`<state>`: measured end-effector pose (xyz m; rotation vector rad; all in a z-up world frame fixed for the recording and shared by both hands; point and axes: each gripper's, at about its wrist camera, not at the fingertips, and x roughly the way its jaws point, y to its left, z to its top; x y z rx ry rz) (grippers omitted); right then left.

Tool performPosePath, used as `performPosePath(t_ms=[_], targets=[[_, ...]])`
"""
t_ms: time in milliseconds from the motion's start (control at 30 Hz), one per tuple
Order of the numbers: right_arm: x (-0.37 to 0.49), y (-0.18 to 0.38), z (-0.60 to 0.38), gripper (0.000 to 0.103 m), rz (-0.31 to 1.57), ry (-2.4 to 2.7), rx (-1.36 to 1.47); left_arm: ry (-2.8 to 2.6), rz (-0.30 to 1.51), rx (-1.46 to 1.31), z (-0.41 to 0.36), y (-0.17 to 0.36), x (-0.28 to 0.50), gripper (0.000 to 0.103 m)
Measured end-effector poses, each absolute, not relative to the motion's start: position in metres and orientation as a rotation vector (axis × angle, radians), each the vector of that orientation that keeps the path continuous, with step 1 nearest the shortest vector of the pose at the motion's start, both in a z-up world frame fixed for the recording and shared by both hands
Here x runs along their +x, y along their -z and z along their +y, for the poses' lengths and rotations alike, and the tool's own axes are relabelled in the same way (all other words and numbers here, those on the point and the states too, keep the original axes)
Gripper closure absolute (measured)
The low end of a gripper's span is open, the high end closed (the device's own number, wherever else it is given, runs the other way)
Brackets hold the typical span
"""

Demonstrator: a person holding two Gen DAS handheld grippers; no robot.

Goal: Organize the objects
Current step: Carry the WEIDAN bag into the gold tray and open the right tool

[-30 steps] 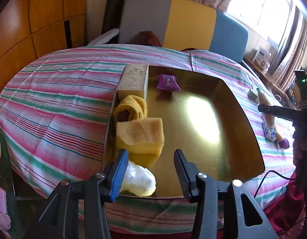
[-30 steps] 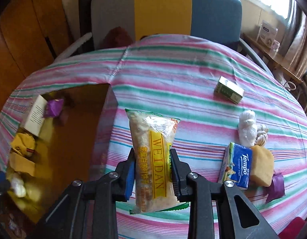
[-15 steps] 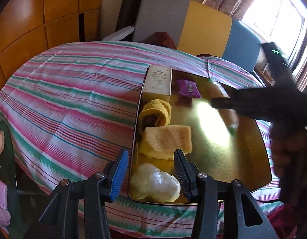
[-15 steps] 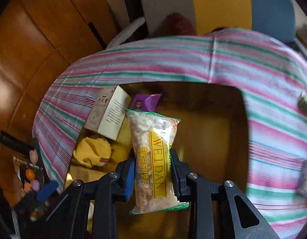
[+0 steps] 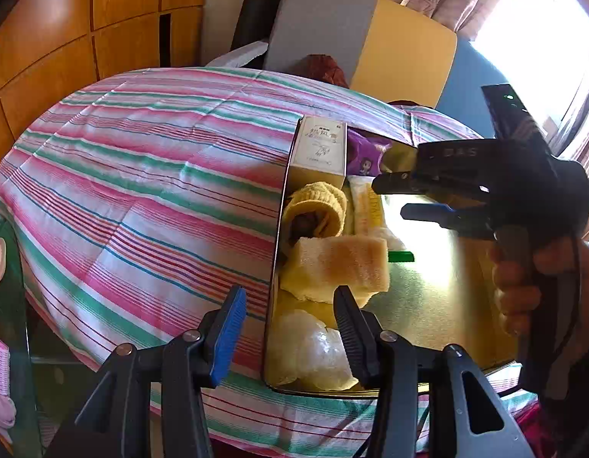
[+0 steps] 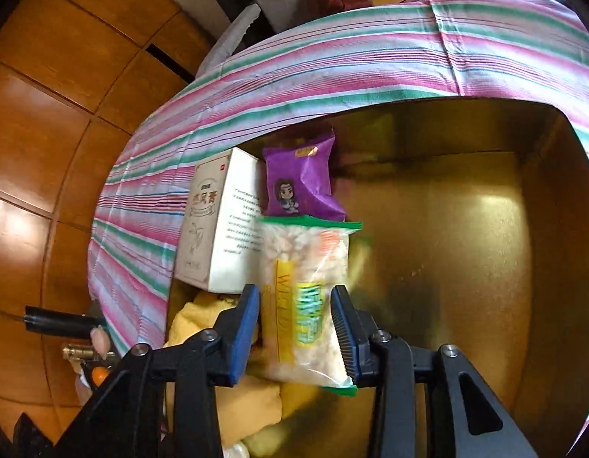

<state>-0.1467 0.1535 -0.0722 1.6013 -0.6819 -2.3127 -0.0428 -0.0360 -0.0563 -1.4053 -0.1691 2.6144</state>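
A gold box [image 5: 439,305] lies open on the striped table. My right gripper [image 6: 296,328] hangs over its left side, jaws parted, with the clear-and-yellow snack packet [image 6: 306,301] loose between them, blurred and dropping next to the purple packet [image 6: 300,183] and white carton [image 6: 214,225]. In the left wrist view the snack packet [image 5: 369,206] lies in the box under the right gripper [image 5: 390,198]. My left gripper [image 5: 288,328] is open and empty at the box's near left corner, above a yellow sponge [image 5: 340,263] and a clear plastic bag [image 5: 309,347].
A rolled yellow cloth [image 5: 317,210] lies in the box by the carton [image 5: 323,145]. The striped tablecloth [image 5: 141,198] spreads left of the box. A grey, yellow and blue sofa [image 5: 363,42] stands behind the table. Wood panelling [image 6: 46,114] is at the left.
My right gripper carried the snack packet from the table over the box, lowered it and opened, letting the packet go. My left gripper drifted left; the box now sits to its right.
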Motion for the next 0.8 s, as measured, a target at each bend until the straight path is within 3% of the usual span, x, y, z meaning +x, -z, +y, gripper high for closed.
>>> performPosePath(t_ms=[67,267,500,800], targets=[[-0.140,0.066,0.159,0.047,-0.681,2.318,1.576,-2.616,-0.163,-1.397,-0.035,0.055,-0.042,0.055],[-0.117,0.049,0.167,0.046,-0.600,2.387,1.519,-2.619,-0.137,-1.373,-0.029,0.050,-0.038,0.055],[-0.084,0.033,0.182,0.034,-0.433,2.496,1.455,-2.628,-0.104,-1.326,-0.022,0.039,-0.031,0.054],[-0.042,0.022,0.225,0.028,-0.326,2.610,1.392,-2.610,-0.072,-1.314,-0.014,0.037,-0.024,0.054]])
